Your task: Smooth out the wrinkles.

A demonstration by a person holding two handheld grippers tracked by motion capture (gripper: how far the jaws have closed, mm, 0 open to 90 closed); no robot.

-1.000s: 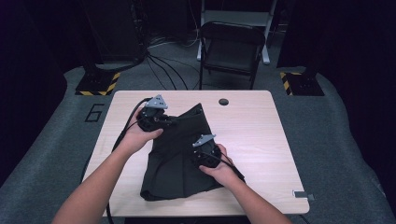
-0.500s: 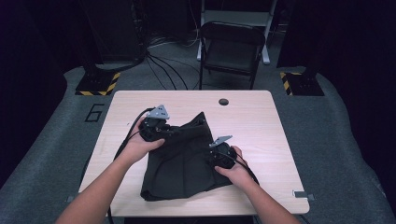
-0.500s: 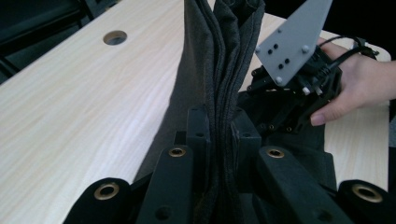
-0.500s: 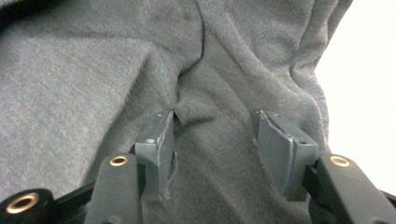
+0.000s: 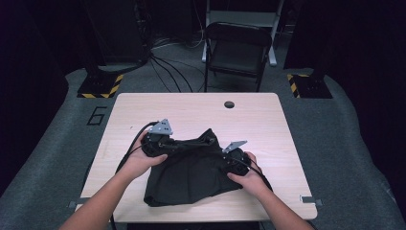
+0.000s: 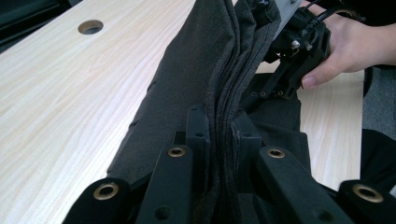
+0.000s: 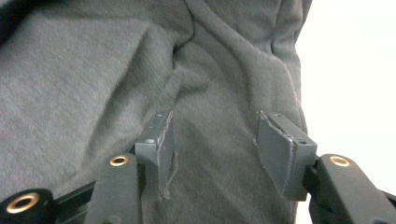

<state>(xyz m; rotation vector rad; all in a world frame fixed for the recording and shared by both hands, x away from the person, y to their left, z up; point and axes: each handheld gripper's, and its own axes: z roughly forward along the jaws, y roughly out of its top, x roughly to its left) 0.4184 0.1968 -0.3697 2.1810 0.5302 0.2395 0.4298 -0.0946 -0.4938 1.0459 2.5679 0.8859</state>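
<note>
Dark grey cloth (image 5: 191, 172), a soft knit garment bunched into folds, lies on the near half of the pale wooden table (image 5: 268, 124), between the person's two hands. In the high view the left gripper (image 5: 165, 143) sits at the cloth's upper left edge, and its own view shows the jaws pressed tight on a gathered stack of fabric layers that rise in a ridge between the pads (image 6: 198, 126). The right gripper (image 5: 229, 158) rests at the cloth's right side, close to the right hand (image 5: 246, 175). Its own view shows the jaws standing apart at a middling width over the fabric, with the cloth spread beneath and between the pads (image 7: 275, 149) but not squeezed by them. The left gripper view also catches the right gripper farther off, touching the same raised fold. A round hole (image 5: 229, 104) sits in the table's far part, well apart from the cloth. A black folding chair (image 5: 237, 50) stands beyond the table.
</note>
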